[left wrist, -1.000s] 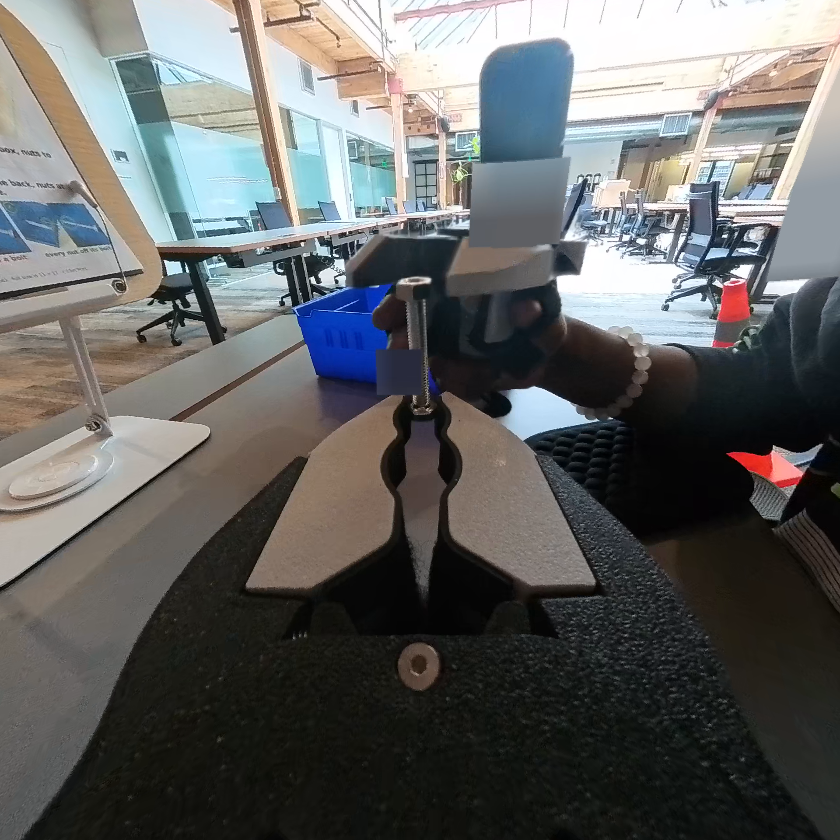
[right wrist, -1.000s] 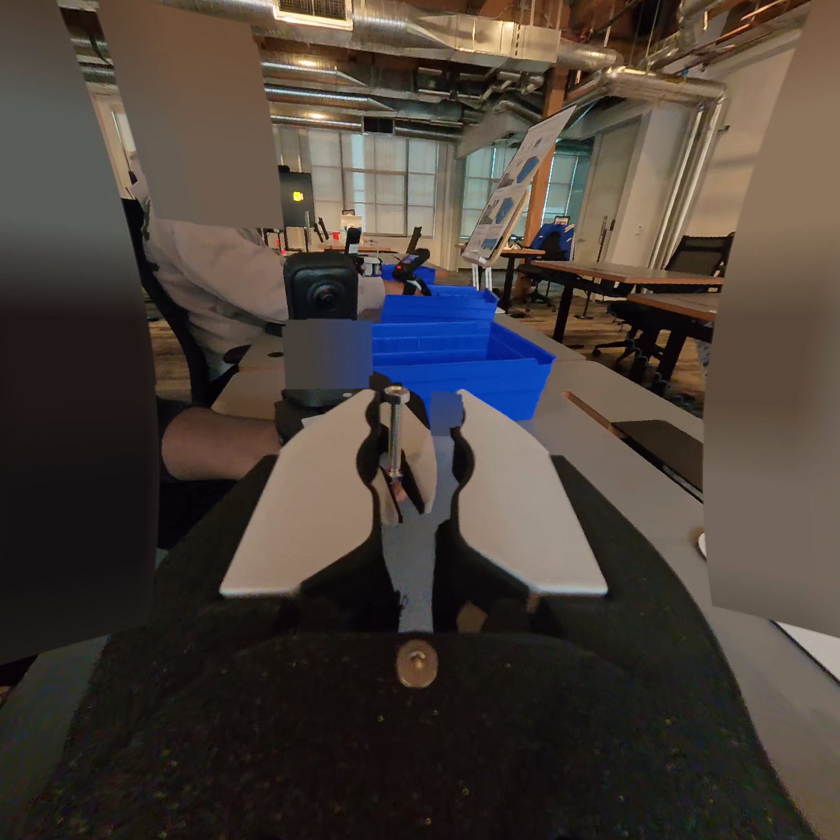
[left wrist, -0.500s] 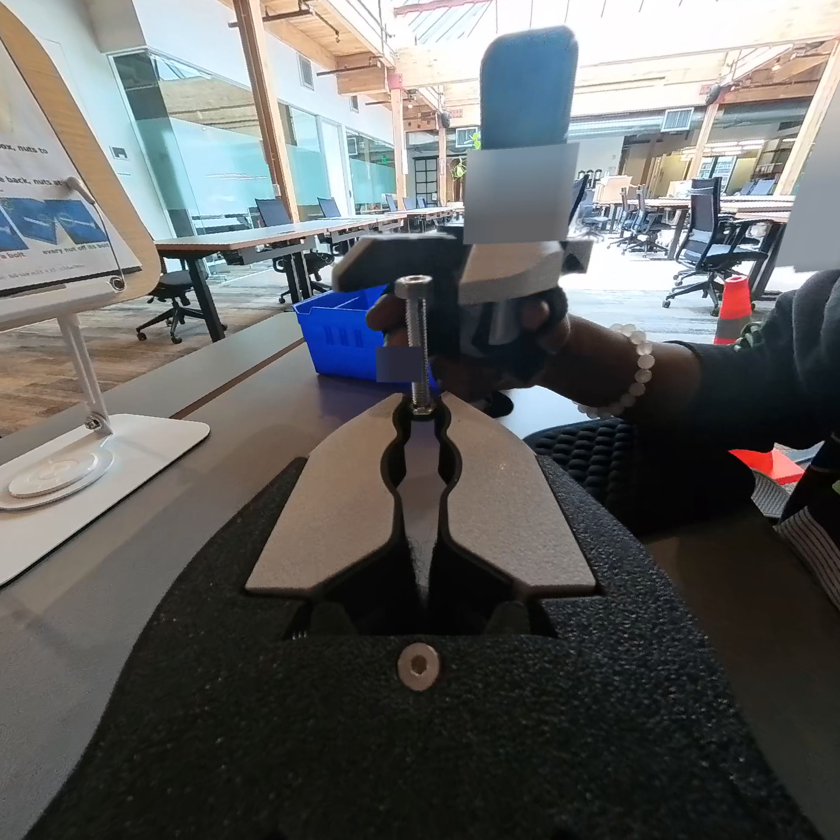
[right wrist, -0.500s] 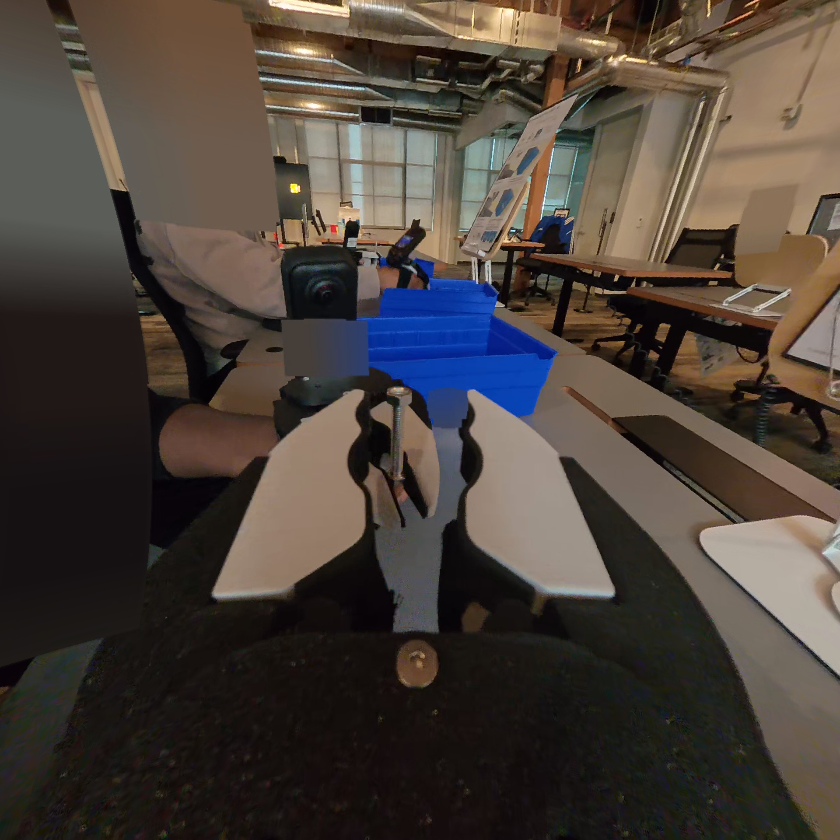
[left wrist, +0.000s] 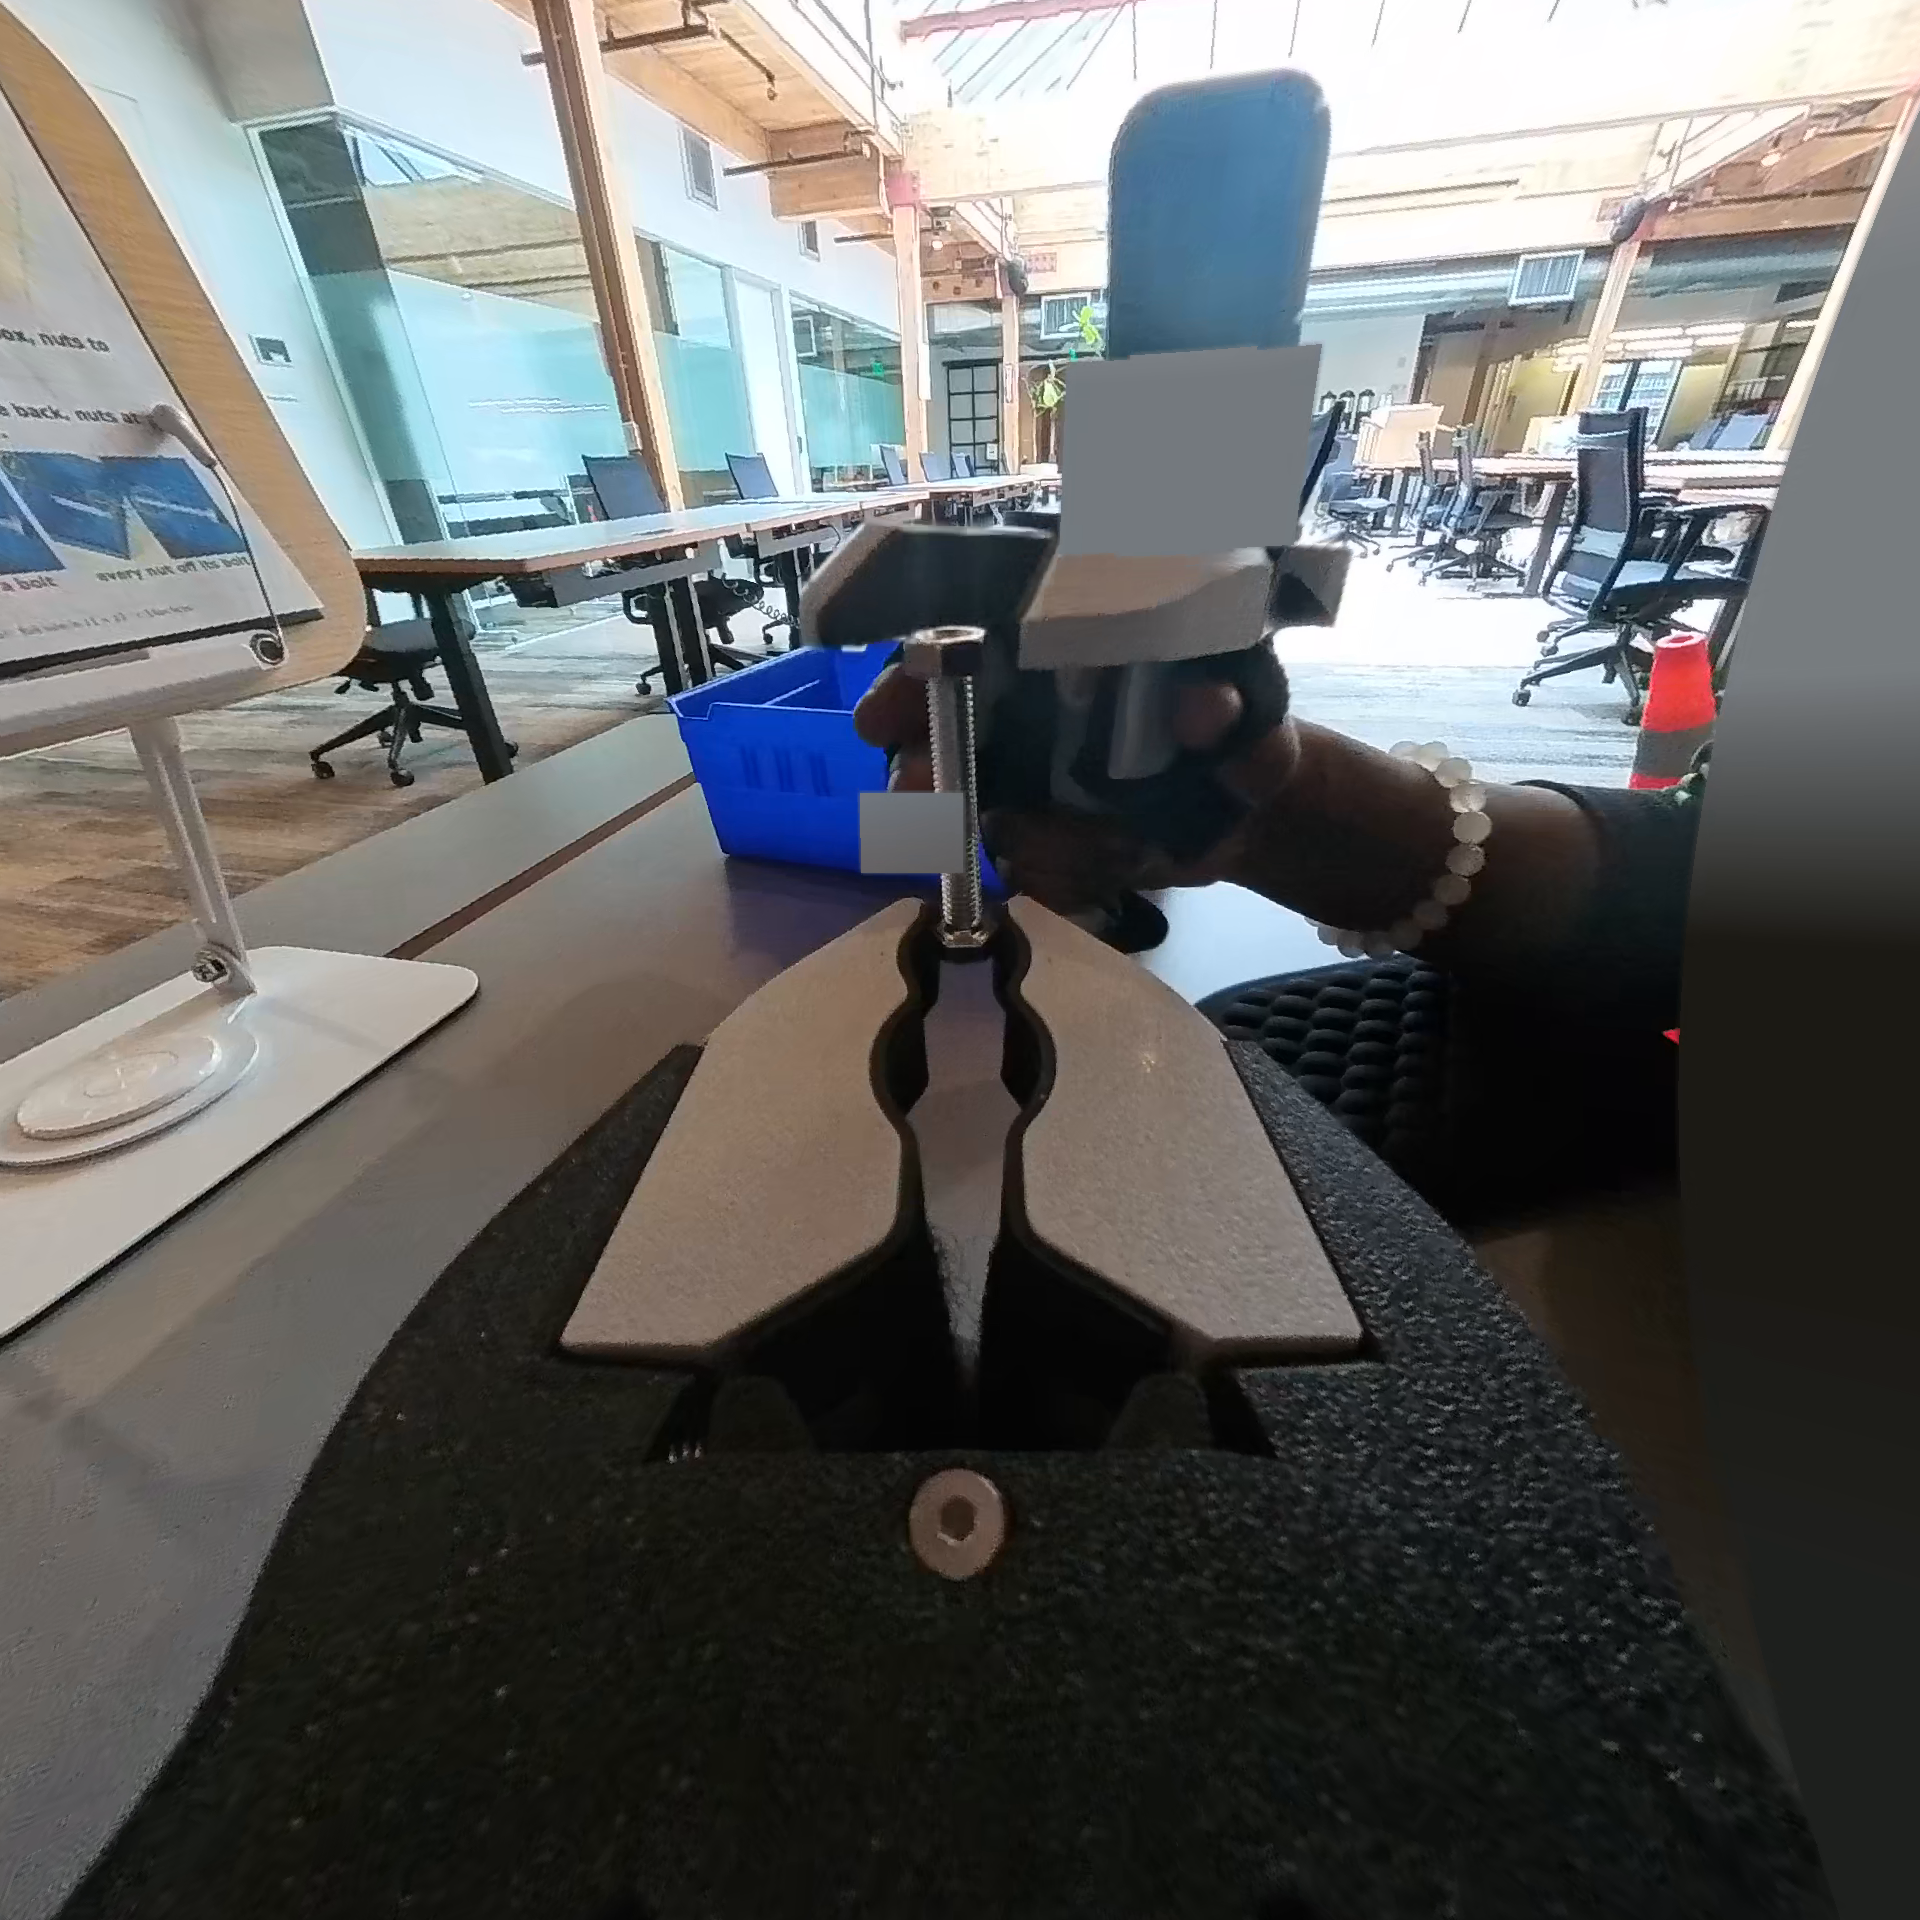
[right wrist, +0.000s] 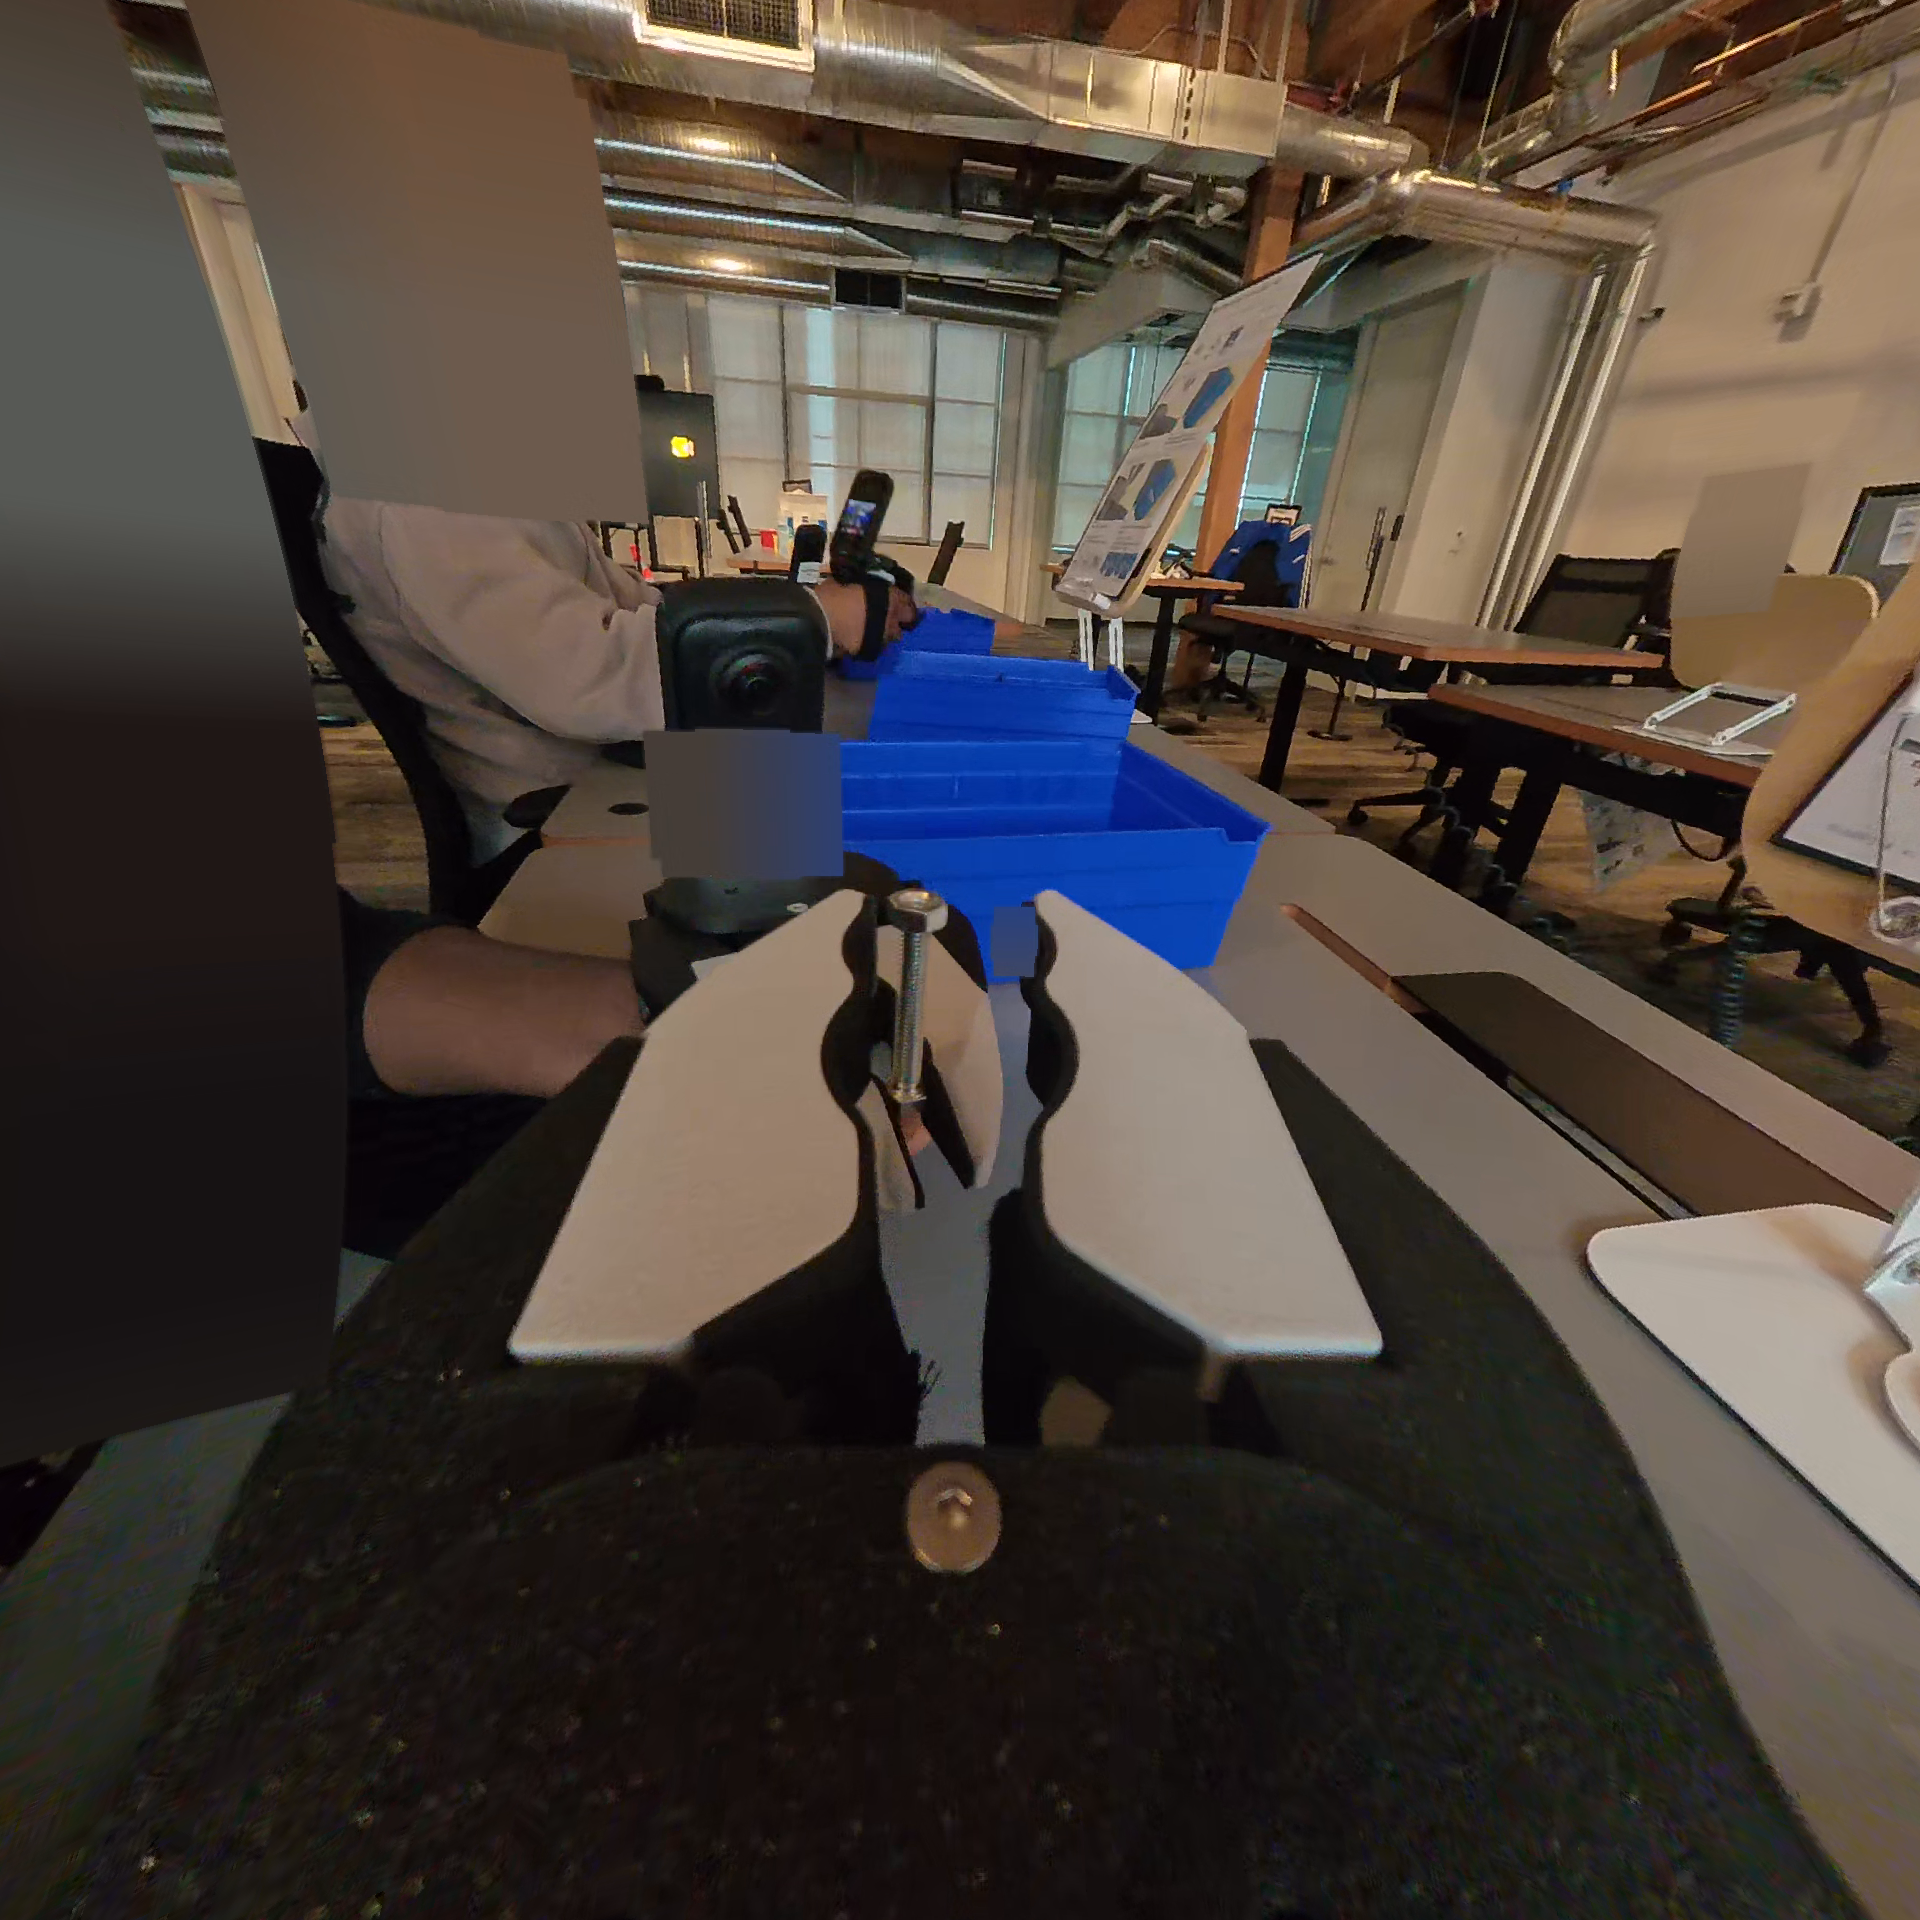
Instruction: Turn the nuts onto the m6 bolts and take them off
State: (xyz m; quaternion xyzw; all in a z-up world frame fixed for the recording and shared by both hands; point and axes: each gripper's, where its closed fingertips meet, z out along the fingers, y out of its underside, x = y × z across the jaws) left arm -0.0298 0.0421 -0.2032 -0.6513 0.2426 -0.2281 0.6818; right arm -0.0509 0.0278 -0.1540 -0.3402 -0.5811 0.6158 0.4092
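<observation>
A silver bolt (left wrist: 954,769) stands upright, hex head up, with a nut (left wrist: 962,932) on its lower end. My left gripper (left wrist: 961,925) is shut on that nut at its fingertips and holds the bolt above the grey table (left wrist: 582,935). My right gripper (left wrist: 1039,613), held in a hand, sits over the bolt's head. In the right wrist view the bolt (right wrist: 912,997) stands between my right gripper's (right wrist: 940,925) parted fingers, its head close to the left finger (right wrist: 769,1060) and clear of the right one. The left gripper's fingers (right wrist: 961,1049) show behind, gripping the lower end.
A blue bin (left wrist: 790,769) stands behind the bolt, also in the right wrist view (right wrist: 1091,862). A white stand with a board (left wrist: 208,1039) is at the left. Another person (right wrist: 488,644) sits at the table's far end. A dark pad (right wrist: 1610,1070) lies at the right. The grippers' ends are close to 5 cm from one another.
My right gripper's fingers spread wider around the bolt's head, then drew closer again without gripping it. The right wrist view has turned to the right. My left gripper has kept its hold.
</observation>
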